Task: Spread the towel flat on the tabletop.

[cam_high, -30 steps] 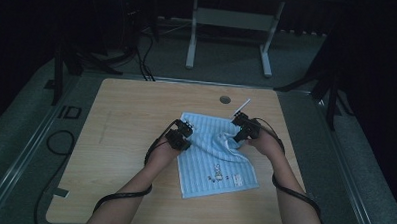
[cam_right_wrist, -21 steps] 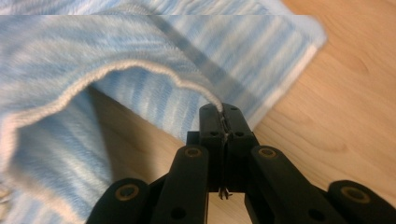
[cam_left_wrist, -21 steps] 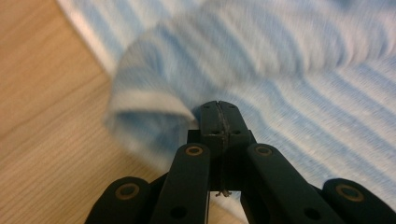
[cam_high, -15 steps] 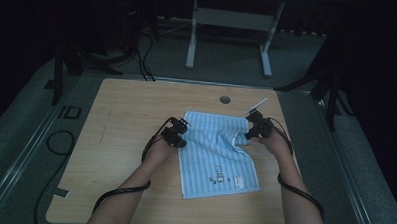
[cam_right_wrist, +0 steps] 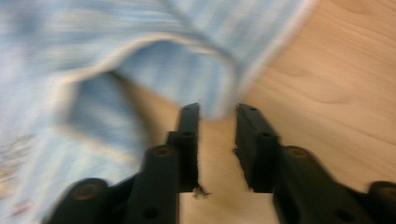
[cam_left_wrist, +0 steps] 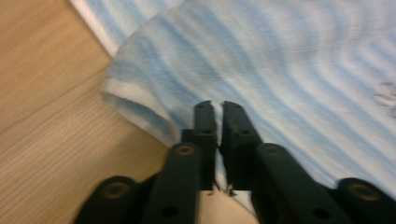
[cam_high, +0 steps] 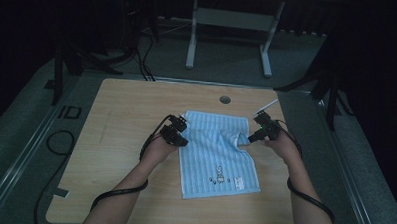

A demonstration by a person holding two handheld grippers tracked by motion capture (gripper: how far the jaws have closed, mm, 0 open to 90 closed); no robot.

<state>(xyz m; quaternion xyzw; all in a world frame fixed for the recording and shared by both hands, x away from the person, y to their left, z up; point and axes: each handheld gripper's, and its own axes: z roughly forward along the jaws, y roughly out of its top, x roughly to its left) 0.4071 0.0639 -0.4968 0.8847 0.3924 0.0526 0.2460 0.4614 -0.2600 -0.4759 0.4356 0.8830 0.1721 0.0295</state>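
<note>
- Towel (cam_high: pixel 215 152), blue-striped, lies on my wooden table (cam_high: pixel 115 154), its far right edge rumpled.
- My left gripper (cam_left_wrist: pixel 217 109) has just been opening; a narrow gap shows over the towel's left edge.
- My right gripper (cam_right_wrist: pixel 217 116) has just been opening; its jaws stand spread, nothing pinched.

Wooden table (cam_high: pixel 120 154): pale grain, rounded corners, set on grey floor (cam_high: pixel 35 136). Round hole (cam_high: pixel 225 100) is cut near the far edge, right of centre. White-legged stand (cam_high: pixel 229 28) is placed beyond the far edge. Black cables (cam_high: pixel 141 60) are trailed on the floor past the far left corner. A cable loop (cam_high: pixel 60 142) is laid beside the left edge.
</note>
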